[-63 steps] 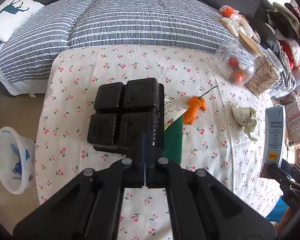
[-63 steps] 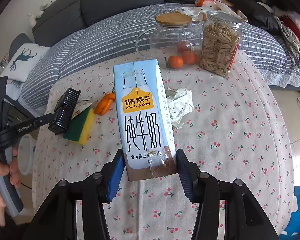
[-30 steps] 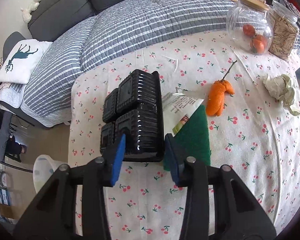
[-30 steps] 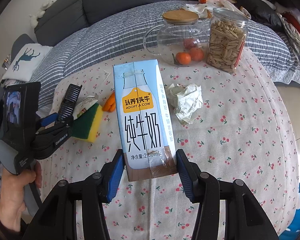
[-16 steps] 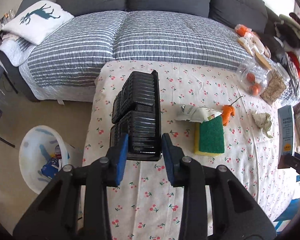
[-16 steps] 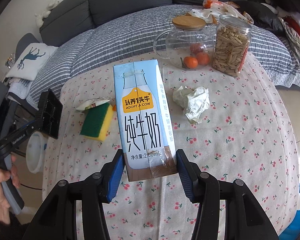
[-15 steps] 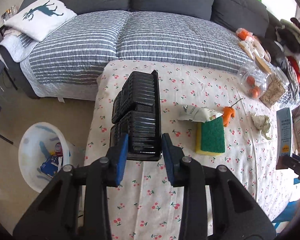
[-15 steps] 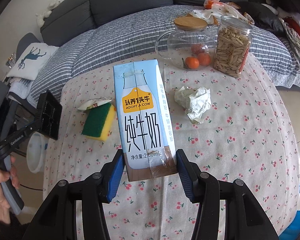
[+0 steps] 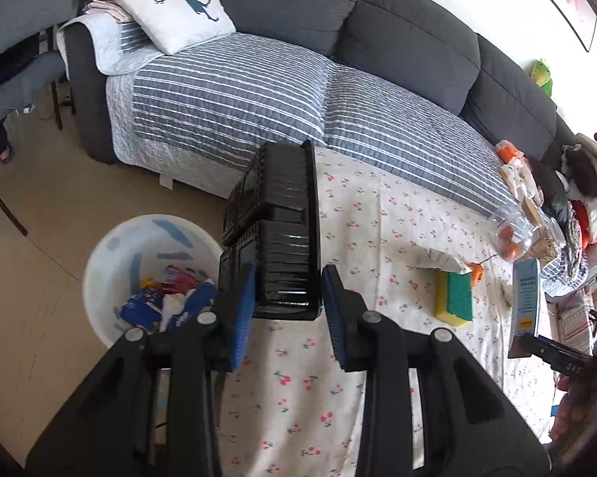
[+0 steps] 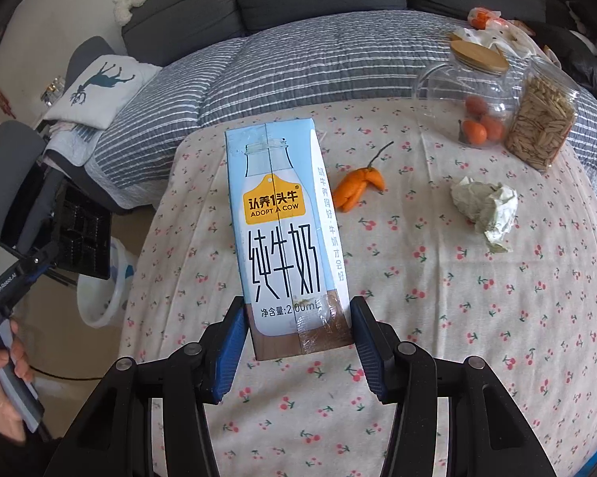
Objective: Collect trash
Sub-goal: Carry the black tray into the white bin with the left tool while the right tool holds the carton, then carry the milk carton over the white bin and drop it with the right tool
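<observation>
I count one black plastic tray, one milk carton, one white bin, one sponge, one orange peel, one crumpled paper wad and two jars on the table. My left gripper is clamped on the tray's near edge, blue pads pressed to both sides, holding it on edge above the table's left border, with the bin on the floor just to the left of it; the bin already holds blue and red wrappers. My right gripper squeezes the carton at its base and holds it upright over the table, lifted clear of the cloth. Behind the carton, the peel lies near the table's middle, the paper wad to the peel's right, and further back stand the lidded glass jar with small orange fruit and the seed jar, touching each other. The sponge sits right of the tray with a crumpled wrapper against its far end. A striped sofa runs behind the table
</observation>
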The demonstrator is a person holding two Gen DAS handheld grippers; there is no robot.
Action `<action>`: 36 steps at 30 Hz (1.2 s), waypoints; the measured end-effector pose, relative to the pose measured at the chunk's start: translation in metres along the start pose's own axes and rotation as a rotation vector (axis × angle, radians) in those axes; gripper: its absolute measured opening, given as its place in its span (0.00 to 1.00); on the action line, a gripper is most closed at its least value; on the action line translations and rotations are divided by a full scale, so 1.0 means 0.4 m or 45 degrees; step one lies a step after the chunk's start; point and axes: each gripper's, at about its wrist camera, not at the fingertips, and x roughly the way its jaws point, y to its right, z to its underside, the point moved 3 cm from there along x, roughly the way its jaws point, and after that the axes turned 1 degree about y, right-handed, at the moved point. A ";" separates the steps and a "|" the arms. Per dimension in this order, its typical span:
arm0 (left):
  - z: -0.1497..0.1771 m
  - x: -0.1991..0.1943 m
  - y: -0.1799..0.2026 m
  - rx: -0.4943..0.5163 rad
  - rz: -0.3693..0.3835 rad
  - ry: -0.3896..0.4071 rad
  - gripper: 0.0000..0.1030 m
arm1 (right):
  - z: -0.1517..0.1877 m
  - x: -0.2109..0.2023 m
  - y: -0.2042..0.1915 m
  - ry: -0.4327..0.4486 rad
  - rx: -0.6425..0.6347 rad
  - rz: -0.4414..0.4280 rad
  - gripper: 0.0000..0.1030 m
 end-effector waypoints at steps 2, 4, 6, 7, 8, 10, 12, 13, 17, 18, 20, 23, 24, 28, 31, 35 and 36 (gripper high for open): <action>0.001 0.001 -0.051 -0.040 -0.015 -0.009 0.35 | -0.004 0.020 -0.043 -0.007 -0.023 -0.016 0.51; 0.003 0.004 -0.100 -0.076 -0.027 -0.020 0.35 | -0.007 0.042 -0.086 -0.015 -0.048 -0.029 0.51; 0.006 0.010 -0.145 -0.093 -0.038 -0.026 0.35 | -0.006 0.064 -0.131 -0.024 -0.073 -0.042 0.51; 0.009 0.014 -0.165 -0.100 -0.049 -0.037 0.35 | -0.005 0.074 -0.150 -0.029 -0.086 -0.048 0.51; 0.010 0.019 -0.185 -0.112 -0.054 -0.046 0.35 | -0.004 0.085 -0.170 -0.035 -0.099 -0.052 0.51; 0.014 0.023 -0.218 -0.128 -0.056 -0.055 0.35 | 0.000 0.105 -0.208 -0.046 -0.125 -0.059 0.51; 0.012 0.028 -0.245 -0.140 -0.053 -0.047 0.36 | 0.004 0.123 -0.240 -0.057 -0.148 -0.062 0.51; 0.011 0.034 -0.253 -0.142 -0.045 -0.046 0.36 | 0.009 0.129 -0.252 -0.062 -0.157 -0.068 0.51; 0.017 0.068 -0.285 -0.142 -0.058 -0.089 0.53 | 0.011 0.156 -0.301 -0.078 -0.201 -0.074 0.51; 0.020 0.068 -0.293 -0.149 -0.090 -0.094 0.58 | 0.013 0.160 -0.311 -0.077 -0.219 -0.066 0.51; 0.019 0.063 -0.309 -0.162 -0.136 -0.092 0.74 | 0.018 0.170 -0.334 -0.080 -0.253 -0.055 0.51; 0.023 0.059 -0.334 -0.146 -0.213 -0.126 0.85 | 0.031 0.194 -0.360 -0.129 -0.270 -0.063 0.51; 0.027 0.059 -0.343 -0.130 -0.239 -0.139 0.86 | 0.037 0.202 -0.370 -0.145 -0.276 -0.058 0.51; 0.046 0.060 -0.378 -0.065 -0.367 -0.187 0.91 | 0.043 0.229 -0.428 -0.181 -0.303 -0.049 0.51; 0.060 0.052 -0.413 -0.051 -0.418 -0.214 0.92 | 0.041 0.248 -0.511 -0.191 -0.349 -0.071 0.51; 0.076 0.038 -0.449 -0.056 -0.433 -0.228 0.92 | 0.038 0.289 -0.629 -0.203 -0.401 -0.116 0.51; 0.080 0.036 -0.455 -0.057 -0.437 -0.232 0.92 | 0.039 0.302 -0.657 -0.204 -0.411 -0.130 0.51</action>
